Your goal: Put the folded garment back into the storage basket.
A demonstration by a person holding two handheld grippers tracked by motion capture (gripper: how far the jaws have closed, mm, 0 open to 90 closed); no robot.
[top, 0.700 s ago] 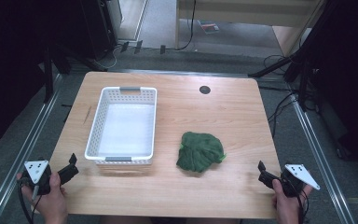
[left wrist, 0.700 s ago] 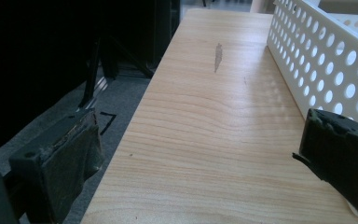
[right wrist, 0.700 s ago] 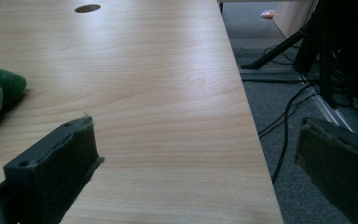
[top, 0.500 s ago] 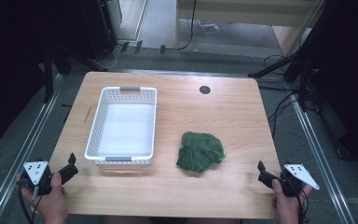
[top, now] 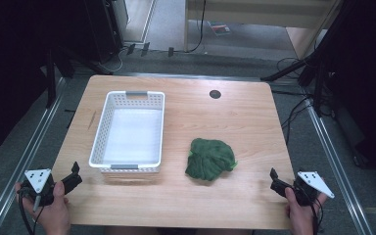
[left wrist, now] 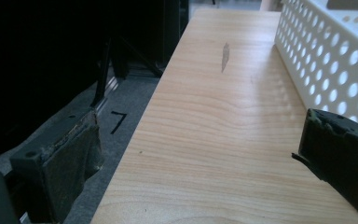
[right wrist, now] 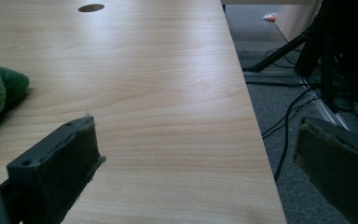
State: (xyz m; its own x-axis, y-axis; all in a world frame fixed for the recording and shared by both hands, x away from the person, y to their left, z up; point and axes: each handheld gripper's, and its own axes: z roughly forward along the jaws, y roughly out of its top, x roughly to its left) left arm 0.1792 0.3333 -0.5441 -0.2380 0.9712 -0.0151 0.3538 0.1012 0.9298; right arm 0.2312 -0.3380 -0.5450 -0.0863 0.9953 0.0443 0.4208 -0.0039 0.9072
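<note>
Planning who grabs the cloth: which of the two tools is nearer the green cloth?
The right tool, at the table's near right corner, is nearer the crumpled green cloth. The left tool sits beyond the white basket.

The left tongs (left wrist: 205, 163) are spread wide with nothing between the jaws, right over the edge of the wooden tabletop (left wrist: 223, 121). A white holey basket (left wrist: 331, 56) sits at the right, grey floor (left wrist: 121, 116) at the left.
</note>
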